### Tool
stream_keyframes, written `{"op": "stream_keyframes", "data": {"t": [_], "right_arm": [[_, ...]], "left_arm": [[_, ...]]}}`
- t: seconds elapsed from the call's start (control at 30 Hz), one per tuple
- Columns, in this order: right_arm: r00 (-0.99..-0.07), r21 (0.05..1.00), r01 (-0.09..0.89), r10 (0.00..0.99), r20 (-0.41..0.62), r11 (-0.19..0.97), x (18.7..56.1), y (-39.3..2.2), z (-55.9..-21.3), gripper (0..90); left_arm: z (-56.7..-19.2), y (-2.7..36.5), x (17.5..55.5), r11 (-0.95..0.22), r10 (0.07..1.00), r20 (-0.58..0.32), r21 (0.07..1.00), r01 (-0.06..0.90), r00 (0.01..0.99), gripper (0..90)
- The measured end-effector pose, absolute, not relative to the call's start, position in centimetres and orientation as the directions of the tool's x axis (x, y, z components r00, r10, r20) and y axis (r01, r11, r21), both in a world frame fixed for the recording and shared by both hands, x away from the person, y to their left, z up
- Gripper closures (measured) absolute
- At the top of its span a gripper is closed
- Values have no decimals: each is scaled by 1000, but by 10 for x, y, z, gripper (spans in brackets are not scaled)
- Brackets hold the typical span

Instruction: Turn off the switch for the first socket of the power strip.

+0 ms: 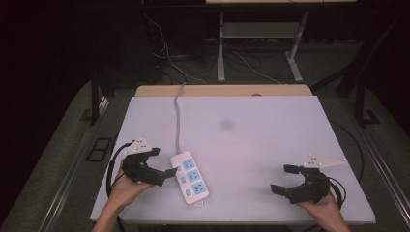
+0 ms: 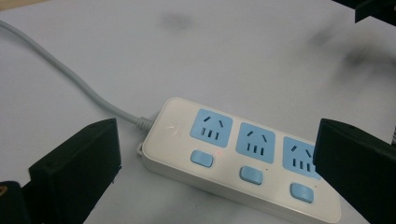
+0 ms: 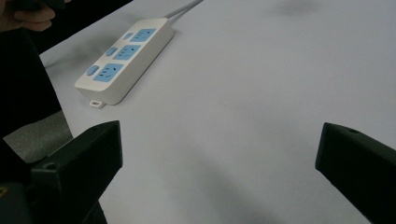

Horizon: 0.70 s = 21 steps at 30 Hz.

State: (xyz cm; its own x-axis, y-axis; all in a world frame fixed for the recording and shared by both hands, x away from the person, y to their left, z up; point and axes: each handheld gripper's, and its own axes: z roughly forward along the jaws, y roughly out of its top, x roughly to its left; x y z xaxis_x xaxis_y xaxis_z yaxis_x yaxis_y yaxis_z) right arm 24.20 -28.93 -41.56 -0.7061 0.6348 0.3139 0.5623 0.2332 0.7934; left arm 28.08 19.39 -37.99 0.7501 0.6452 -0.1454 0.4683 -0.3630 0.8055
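A white power strip [image 1: 189, 177] with three blue sockets and three blue switches lies flat near the table's front left. Its grey cable [image 1: 177, 121] runs toward the far edge. My left gripper [image 1: 163, 162] is open just left of the strip, one jaw tip close to its cable end. In the left gripper view the strip [image 2: 233, 158] lies between and beyond the two black jaws, which stand apart from it. My right gripper [image 1: 282, 179] is open over bare table at the front right, holding nothing. The right gripper view shows the strip [image 3: 126, 56] farther off.
The white table top [image 1: 251, 125] carries a faint dark smudge [image 1: 226, 124] near its middle. Beyond the far edge stand the legs of another desk [image 1: 221, 48], with loose cables [image 1: 169, 63] on the floor. The person's hands come in at the front edge.
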Motion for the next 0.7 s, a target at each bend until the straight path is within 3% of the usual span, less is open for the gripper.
{"op": "stream_keyframes", "data": {"t": [0.7], "right_arm": [[-708, 789, 564, 634, 311, 243, 242, -289, -416, 4]], "left_arm": [[-373, 184, 301, -489, 612, -106, 728, 481, 784, 33]]}}
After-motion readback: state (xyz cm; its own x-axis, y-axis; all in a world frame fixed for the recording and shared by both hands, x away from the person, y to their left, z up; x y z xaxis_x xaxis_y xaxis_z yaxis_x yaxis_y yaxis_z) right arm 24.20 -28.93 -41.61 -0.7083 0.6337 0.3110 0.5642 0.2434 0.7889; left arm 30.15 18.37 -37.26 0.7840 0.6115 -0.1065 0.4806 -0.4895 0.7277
